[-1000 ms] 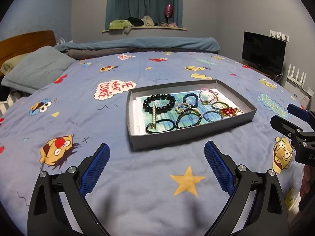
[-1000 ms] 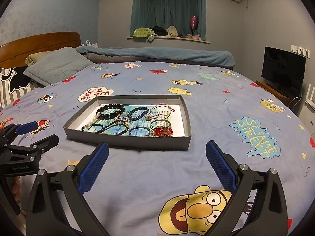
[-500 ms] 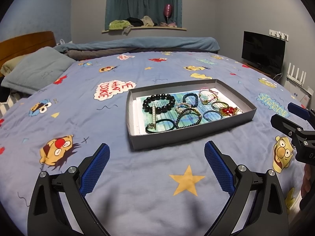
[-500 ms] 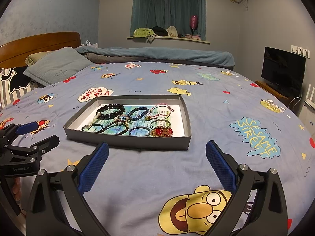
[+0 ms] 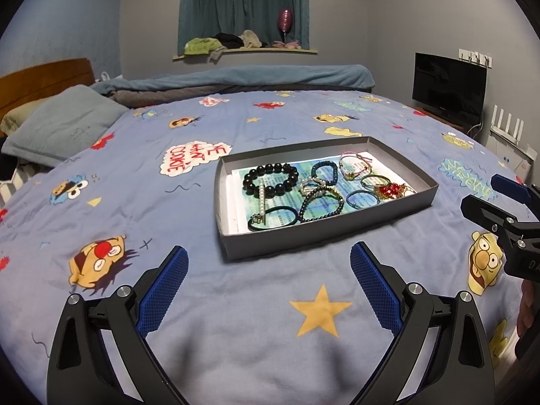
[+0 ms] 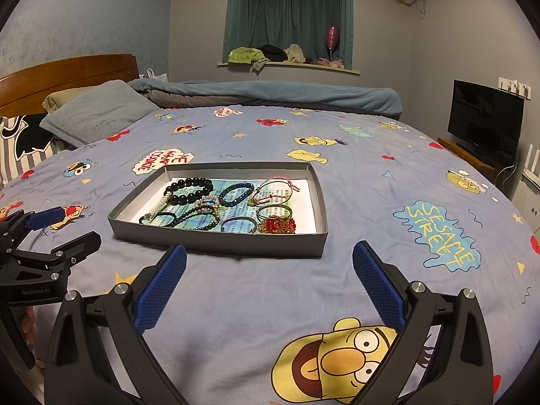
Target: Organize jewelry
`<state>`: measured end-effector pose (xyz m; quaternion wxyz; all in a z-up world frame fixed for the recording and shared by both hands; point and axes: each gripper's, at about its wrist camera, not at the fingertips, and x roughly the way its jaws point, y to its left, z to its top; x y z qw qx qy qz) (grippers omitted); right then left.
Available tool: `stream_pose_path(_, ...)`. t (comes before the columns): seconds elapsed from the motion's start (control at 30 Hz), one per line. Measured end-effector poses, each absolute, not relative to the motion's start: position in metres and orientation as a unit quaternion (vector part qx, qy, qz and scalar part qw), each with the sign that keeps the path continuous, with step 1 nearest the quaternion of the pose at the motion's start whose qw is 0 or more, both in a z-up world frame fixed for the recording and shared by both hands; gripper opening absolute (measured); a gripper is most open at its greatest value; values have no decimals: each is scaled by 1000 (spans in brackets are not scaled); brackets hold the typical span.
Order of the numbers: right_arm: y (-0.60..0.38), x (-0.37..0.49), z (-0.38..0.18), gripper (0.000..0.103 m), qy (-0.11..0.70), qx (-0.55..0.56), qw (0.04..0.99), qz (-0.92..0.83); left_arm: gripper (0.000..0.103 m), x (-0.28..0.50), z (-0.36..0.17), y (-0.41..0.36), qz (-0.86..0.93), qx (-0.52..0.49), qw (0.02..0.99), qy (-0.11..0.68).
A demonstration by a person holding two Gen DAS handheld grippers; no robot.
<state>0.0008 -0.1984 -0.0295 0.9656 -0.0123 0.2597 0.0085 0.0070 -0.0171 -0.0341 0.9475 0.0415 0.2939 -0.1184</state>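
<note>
A shallow grey box (image 5: 303, 236) (image 6: 216, 241) lies on the bed and holds several bracelets and hair ties. Among them are a black bead bracelet (image 5: 270, 180) (image 6: 189, 190), a dark blue bead bracelet (image 5: 324, 172) (image 6: 236, 194), a pink cord bracelet (image 5: 356, 165) (image 6: 278, 189) and a red and gold piece (image 5: 391, 190) (image 6: 278, 225). My left gripper (image 5: 268, 280) is open and empty, short of the box's near wall. My right gripper (image 6: 270, 280) is open and empty, also short of the box. Each gripper shows in the other's view: the right one (image 5: 499, 202) and the left one (image 6: 57, 233).
The bed has a blue cartoon-print cover (image 5: 168, 222). Pillows (image 6: 98, 114) and a wooden headboard (image 6: 67, 74) are at the far left. A folded blanket (image 5: 253, 77) lies across the far end. A TV (image 6: 486, 121) stands at the right.
</note>
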Motion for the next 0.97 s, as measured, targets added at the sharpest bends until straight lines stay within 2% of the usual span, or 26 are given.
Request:
stream_pose_path(0.67, -198, 3, -33, 97, 265, -9, 964, 8, 96, 10, -37, -17, -114, 41, 948, 293)
stream_pose_path(0.97, -199, 8, -39, 97, 274, -8, 962, 10, 97, 21, -43, -11, -107, 24, 939, 325)
